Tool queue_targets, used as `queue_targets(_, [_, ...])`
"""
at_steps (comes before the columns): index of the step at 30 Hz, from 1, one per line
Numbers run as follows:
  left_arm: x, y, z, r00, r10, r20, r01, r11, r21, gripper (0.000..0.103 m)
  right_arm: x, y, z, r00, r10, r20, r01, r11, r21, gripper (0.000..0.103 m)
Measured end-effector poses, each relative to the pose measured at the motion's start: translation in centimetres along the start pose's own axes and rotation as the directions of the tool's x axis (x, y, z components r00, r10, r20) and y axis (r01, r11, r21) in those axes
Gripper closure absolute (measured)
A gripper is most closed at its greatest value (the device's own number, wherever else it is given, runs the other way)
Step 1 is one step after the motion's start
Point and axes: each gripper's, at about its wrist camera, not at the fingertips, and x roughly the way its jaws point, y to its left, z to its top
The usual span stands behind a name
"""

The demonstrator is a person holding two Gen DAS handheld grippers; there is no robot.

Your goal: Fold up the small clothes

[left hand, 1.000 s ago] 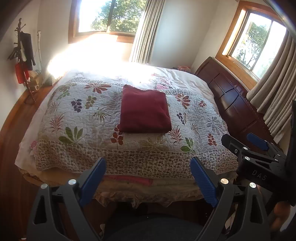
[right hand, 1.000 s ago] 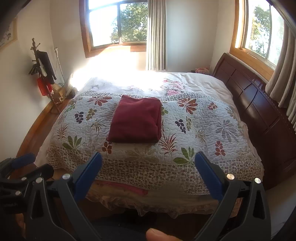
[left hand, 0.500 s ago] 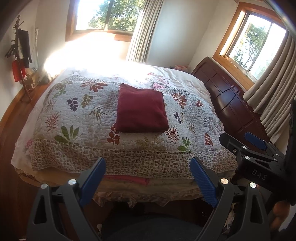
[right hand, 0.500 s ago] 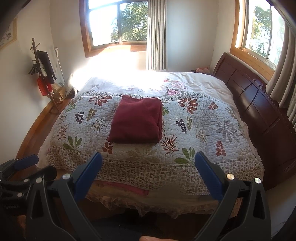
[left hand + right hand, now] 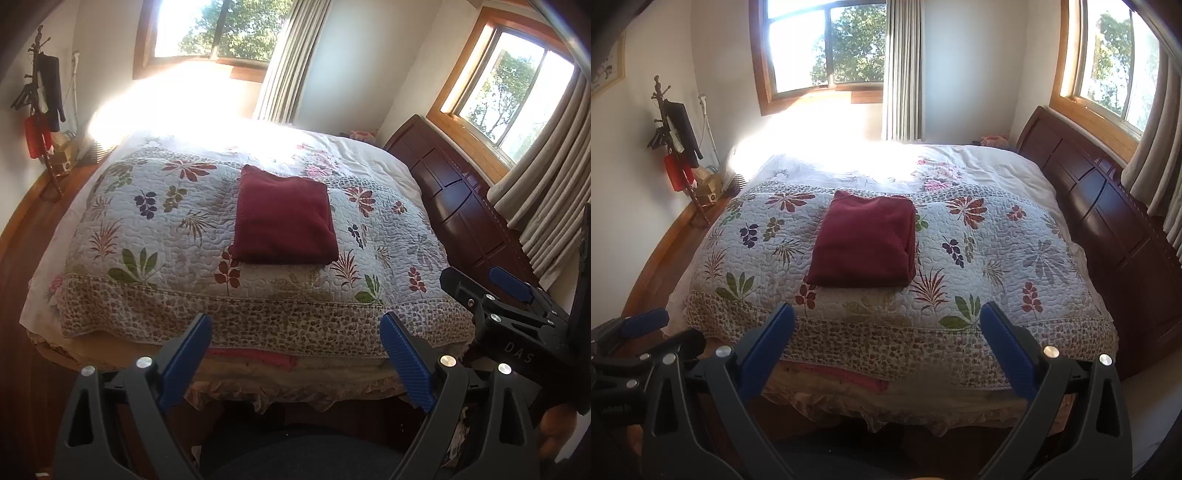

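A dark red garment (image 5: 282, 218) (image 5: 862, 243) lies folded into a neat rectangle in the middle of the floral quilt (image 5: 155, 229) (image 5: 997, 258) on the bed. My left gripper (image 5: 295, 339) hangs open in front of the bed's near edge, well short of the garment, with nothing between its blue pads. My right gripper (image 5: 886, 332) is open too, empty, and equally far back. In the left wrist view the right gripper (image 5: 517, 314) shows at the right edge. In the right wrist view the left gripper (image 5: 631, 347) shows at the lower left.
A dark wooden headboard (image 5: 461, 206) (image 5: 1108, 206) runs along the bed's right side under a curtained window. A coat stand (image 5: 40, 107) (image 5: 676, 147) with hanging items stands at the left wall. Wooden floor (image 5: 661, 266) borders the bed on the left.
Both grippers have stayed open and empty. The left wrist view has drifted slightly, so the bed and garment sit a little lower in the frame. The garment has not moved.
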Motion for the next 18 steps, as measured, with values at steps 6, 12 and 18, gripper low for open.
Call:
queue_targets(6, [0.08,-0.06,0.01,1.000,0.001,-0.002,-0.001,1.000,-0.001,0.010,0.18,-0.09,0.11,1.000,0.000,-0.001,0.000,1.000,-0.001,0.003])
queue_targets(12, [0.40,-0.06,0.29,1.000,0.002,-0.009,-0.002,1.000,0.001,0.010,0.22,-0.19,0.13,1.000,0.001,-0.002,-0.001,1.000,0.000,0.003])
queue_targets(18, [0.67,-0.02,0.45,1.000,0.005,-0.011,-0.005,1.000,0.003,0.010,0.47,-0.19,0.20,1.000,-0.002,0.001,0.002,1.000,-0.001,0.003])
